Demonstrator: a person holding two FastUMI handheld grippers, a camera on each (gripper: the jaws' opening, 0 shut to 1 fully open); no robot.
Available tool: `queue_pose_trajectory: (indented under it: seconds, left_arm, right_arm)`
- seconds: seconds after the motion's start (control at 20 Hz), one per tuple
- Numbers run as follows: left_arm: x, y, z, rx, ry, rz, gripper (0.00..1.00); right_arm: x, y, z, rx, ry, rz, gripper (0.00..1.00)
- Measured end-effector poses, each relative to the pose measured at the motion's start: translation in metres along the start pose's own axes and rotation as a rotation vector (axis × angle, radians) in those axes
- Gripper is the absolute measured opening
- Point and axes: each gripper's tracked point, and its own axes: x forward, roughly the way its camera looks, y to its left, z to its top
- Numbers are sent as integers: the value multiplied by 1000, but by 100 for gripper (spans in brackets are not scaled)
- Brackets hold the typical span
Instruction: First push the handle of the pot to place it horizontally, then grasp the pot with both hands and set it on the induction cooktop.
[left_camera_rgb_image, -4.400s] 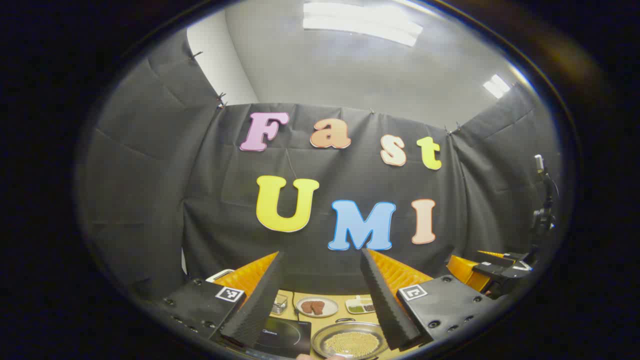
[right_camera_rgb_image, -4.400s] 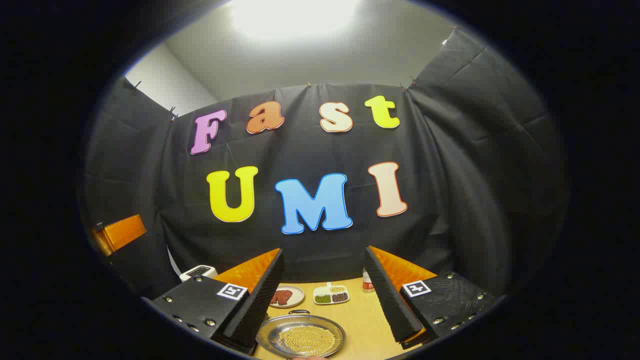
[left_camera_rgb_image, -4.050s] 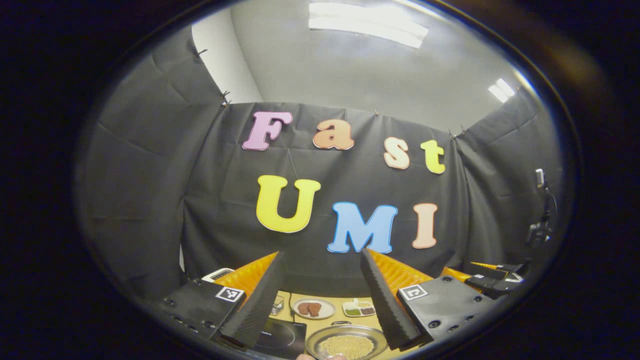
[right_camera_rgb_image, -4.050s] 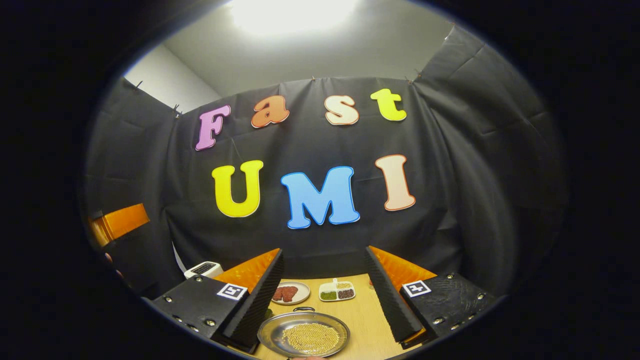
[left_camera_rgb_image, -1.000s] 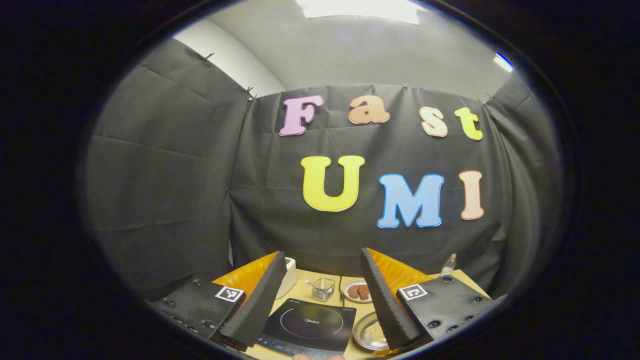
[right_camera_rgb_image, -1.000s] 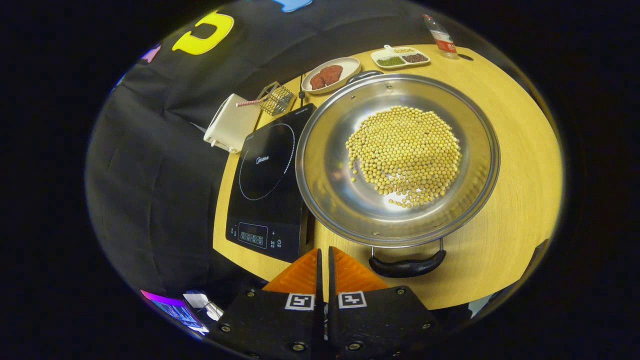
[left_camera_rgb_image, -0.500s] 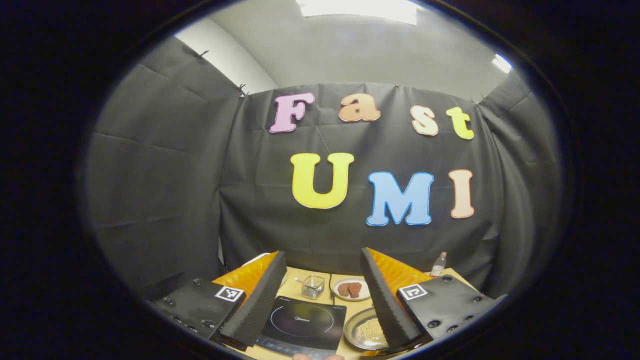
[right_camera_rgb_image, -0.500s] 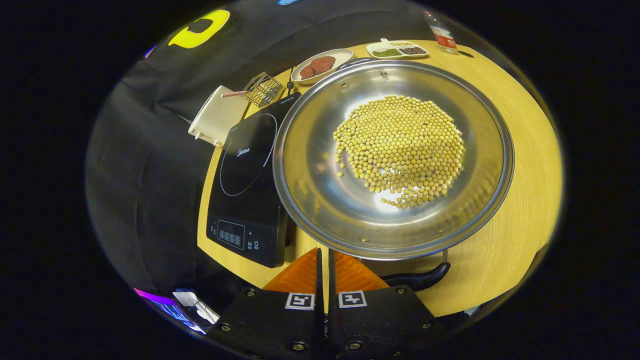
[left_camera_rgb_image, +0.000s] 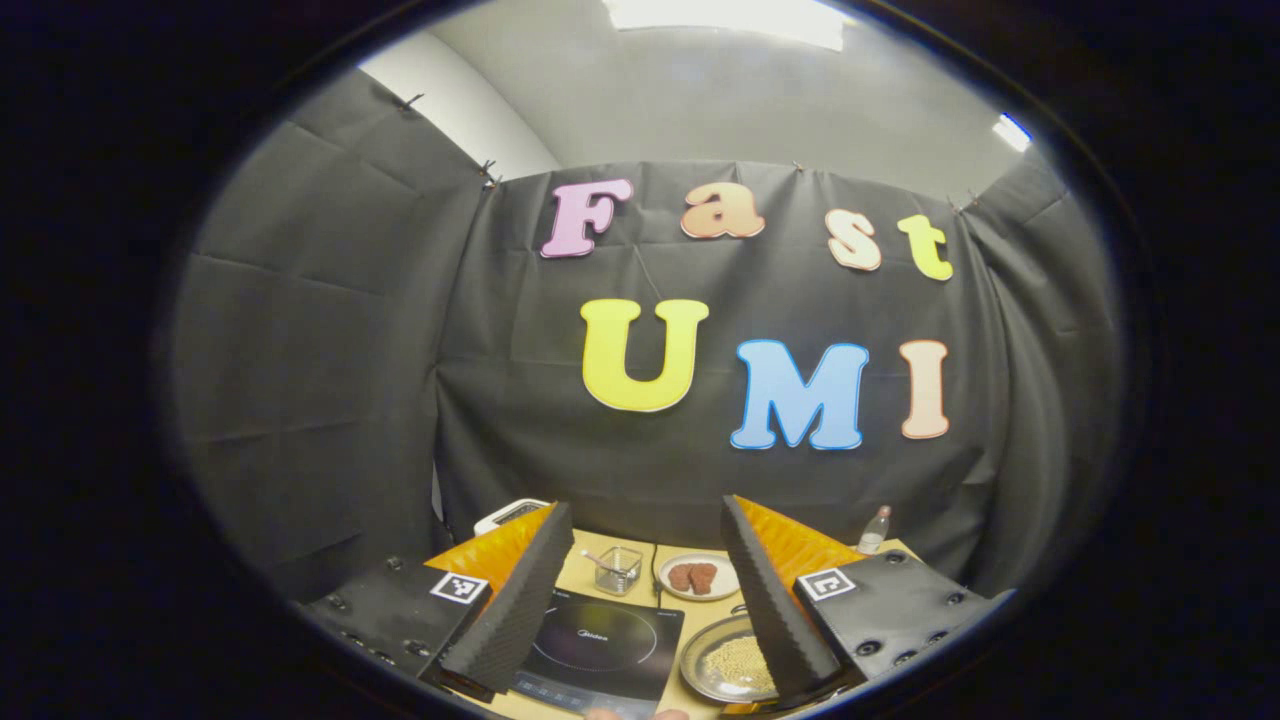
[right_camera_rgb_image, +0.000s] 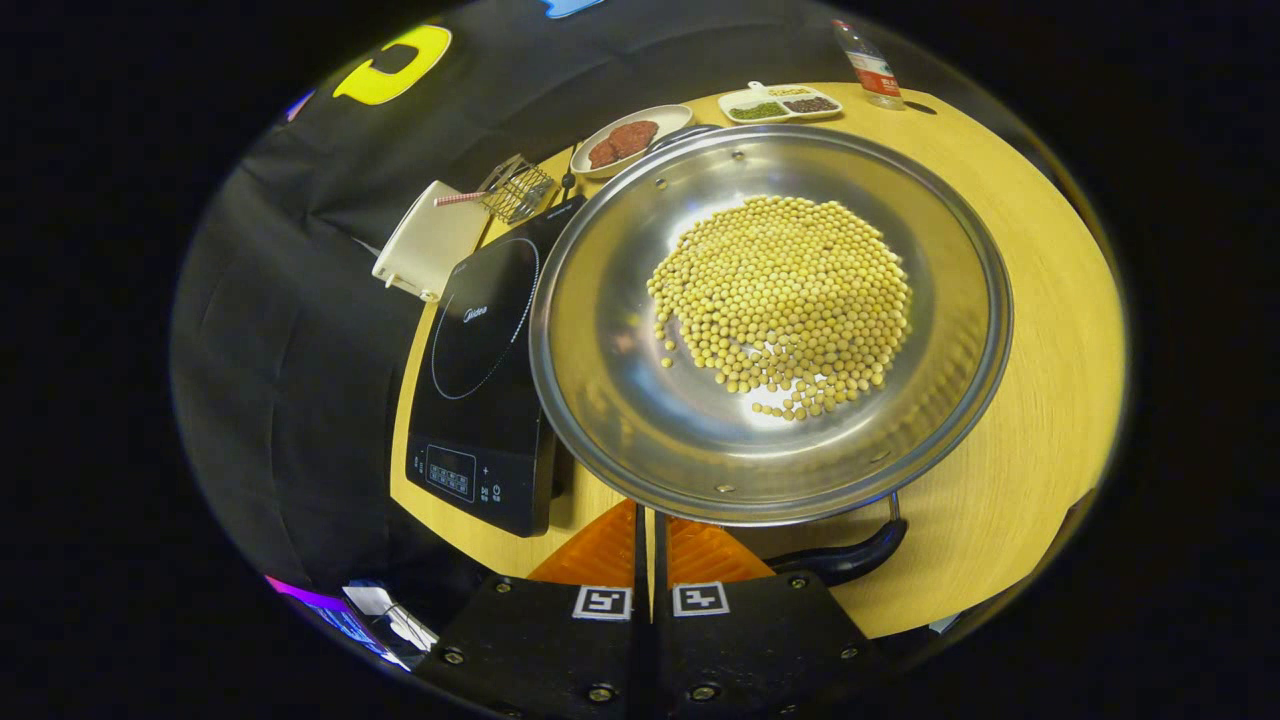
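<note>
A wide steel pot (right_camera_rgb_image: 610, 400) holding soybeans (right_camera_rgb_image: 780, 295) lies on the wooden table (right_camera_rgb_image: 1030, 400), right of the black induction cooktop (right_camera_rgb_image: 480, 340). Its near black handle (right_camera_rgb_image: 850, 560) pokes out under the rim at lower right; the far handle (right_camera_rgb_image: 690, 130) sits opposite. My right gripper (right_camera_rgb_image: 646, 512) is shut with nothing in it, its tips at the pot's near rim, left of the near handle. In the left gripper view my left gripper (left_camera_rgb_image: 644, 503) hangs open, above the cooktop (left_camera_rgb_image: 600, 645) and the pot (left_camera_rgb_image: 730, 665).
Behind the cooktop stand a white appliance (right_camera_rgb_image: 425, 245) and a wire basket (right_camera_rgb_image: 515, 188). A plate of meat (right_camera_rgb_image: 625, 140), a divided dish (right_camera_rgb_image: 780, 103) and a bottle (right_camera_rgb_image: 865, 50) line the table's far edge. The table's near edge runs just under my right gripper.
Since four seconds ago my right gripper shut and tipped down over the pot. In the last second it crept closer to the rim, which now covers part of the near handle. The left gripper barely drifted.
</note>
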Motion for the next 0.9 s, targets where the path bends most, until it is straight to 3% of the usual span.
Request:
queue_pose_trajectory:
  seconds: [0.5, 0.9]
  left_arm:
    - [-7, -21, 2, -26, -36, -28, 99]
    - [-5, -51, -9, 12, -15, -87, 99]
  right_arm:
    - [-18, -45, 6, 6, -28, -67, 2]
    - [-38, -78, 12, 59, -55, -93, 2]
